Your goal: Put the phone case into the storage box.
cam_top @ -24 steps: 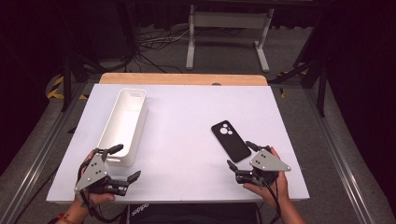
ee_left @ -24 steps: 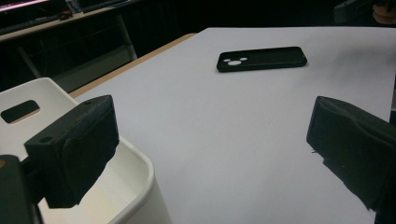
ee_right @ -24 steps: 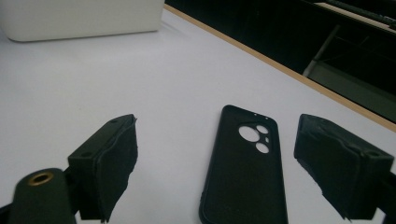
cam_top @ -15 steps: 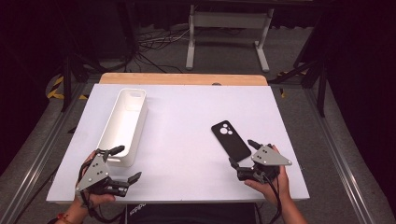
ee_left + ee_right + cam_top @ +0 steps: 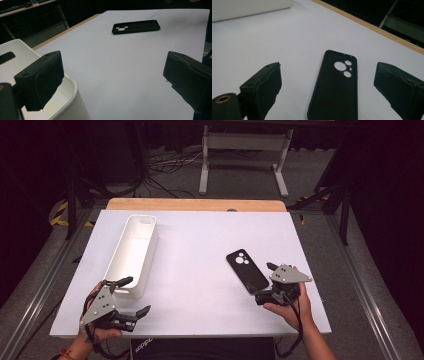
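My right gripper [image 5: 328, 90] stands with its jaws wide and nothing pressed between them; the black phone case [image 5: 334, 87] lies flat on the white table [image 5: 262, 47] in the gap ahead of them, camera cut-outs at its far end. From the high view the same gripper [image 5: 272, 285] sits just beside the case's near end. I judge this the approach to a pick: next I must ease forward and lower until the pads flank the case's long edges, then close squarely, since a thin flat thing can slip away. My left gripper [image 5: 112, 82] also gapes, holding nothing, at the near corner of the white bin [image 5: 65, 100], well apart from the case.
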### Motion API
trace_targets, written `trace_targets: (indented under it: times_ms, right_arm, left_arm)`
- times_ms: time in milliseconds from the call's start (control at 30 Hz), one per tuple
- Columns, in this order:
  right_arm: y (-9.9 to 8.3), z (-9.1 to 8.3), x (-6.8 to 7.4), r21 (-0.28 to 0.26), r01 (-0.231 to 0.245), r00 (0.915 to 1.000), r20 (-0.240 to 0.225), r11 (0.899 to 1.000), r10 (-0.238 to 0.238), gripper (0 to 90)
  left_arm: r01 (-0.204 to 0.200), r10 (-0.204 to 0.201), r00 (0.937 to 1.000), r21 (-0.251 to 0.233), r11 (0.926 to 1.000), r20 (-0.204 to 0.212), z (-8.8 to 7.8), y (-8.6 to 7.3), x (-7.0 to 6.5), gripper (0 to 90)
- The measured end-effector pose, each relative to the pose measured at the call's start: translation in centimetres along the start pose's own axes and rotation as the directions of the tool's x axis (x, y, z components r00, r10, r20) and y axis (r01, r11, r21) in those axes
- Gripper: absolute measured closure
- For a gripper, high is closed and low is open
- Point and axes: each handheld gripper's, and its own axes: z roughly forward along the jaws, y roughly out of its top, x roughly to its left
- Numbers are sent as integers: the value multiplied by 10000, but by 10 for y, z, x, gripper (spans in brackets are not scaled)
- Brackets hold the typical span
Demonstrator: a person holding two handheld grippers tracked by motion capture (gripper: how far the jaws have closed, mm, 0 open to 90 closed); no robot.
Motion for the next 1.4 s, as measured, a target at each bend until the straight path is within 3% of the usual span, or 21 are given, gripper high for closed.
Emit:
trace_targets:
  times_ms: [67, 233, 300, 500, 567, 700, 733, 833, 933, 1000, 1100, 1200, 1400]
  right_arm:
    - [3, 3, -2, 173, 80, 9999, -68, 9998, -78, 86]
    - [9, 12, -9, 704, 315, 9993, -241, 9970, -298, 72]
    - [14, 21, -17, 1239, 250, 9989, -415, 9920, -200, 62]
    - [28, 40, -34, 1734, 165, 9985, -543, 9847, -72, 87]
    - [33, 50, -41, 2031, -41, 9978, -644, 9791, 175, 87]
    - [38, 60, -48, 2310, -107, 9984, -515, 9729, 232, 91]
    - [42, 67, -52, 2348, -195, 9992, -283, 9718, 269, 125]
    - [46, 73, -55, 2301, -274, 9994, -144, 9728, 316, 151]
    - [49, 82, -59, 2397, -483, 9974, -398, 9696, 595, 175]
    - [52, 90, -63, 2595, -787, 9943, -488, 9625, 944, 183]
    - [52, 103, -65, 3055, -767, 9955, -299, 9491, 901, 200]
    - [50, 117, -68, 3604, -831, 9948, -247, 9291, 986, 217]
    - [51, 137, -77, 4000, -1030, 9932, -85, 9107, 1161, 264]
  left_arm:
    - [131, -131, 9999, -9, 9999, 58, 1, 0, -1, 41]
    - [-11, 11, 10000, 115, 9999, -10, 2, 0, -3, 42]
    - [-27, 26, 10000, 87, 10000, 41, 3, 0, -4, 43]
    - [-3, 1, 9999, 198, 9998, 107, 5, 0, -5, 43]
    - [15, -17, 9999, 172, 9999, 145, 5, 0, -5, 45]
    - [-56, 54, 9996, 103, 9999, 259, 5, 1, -6, 46]
    - [-112, 109, 9996, 116, 9999, 273, 5, 2, -7, 47]
    - [-153, 149, 9995, 146, 9998, 281, 5, 2, -7, 47]
    - [-54, 49, 9995, 163, 9999, 317, 5, 1, -8, 48]
    - [-87, 79, 9992, 204, 9998, 390, 6, 1, -8, 51]
    - [-159, 150, 9991, 234, 9996, 408, 7, 1, -8, 51]
    - [-136, 124, 9990, 264, 9996, 437, 8, 1, -8, 52]
    - [-220, 202, 9984, 362, 9991, 519, 9, 1, -9, 54]
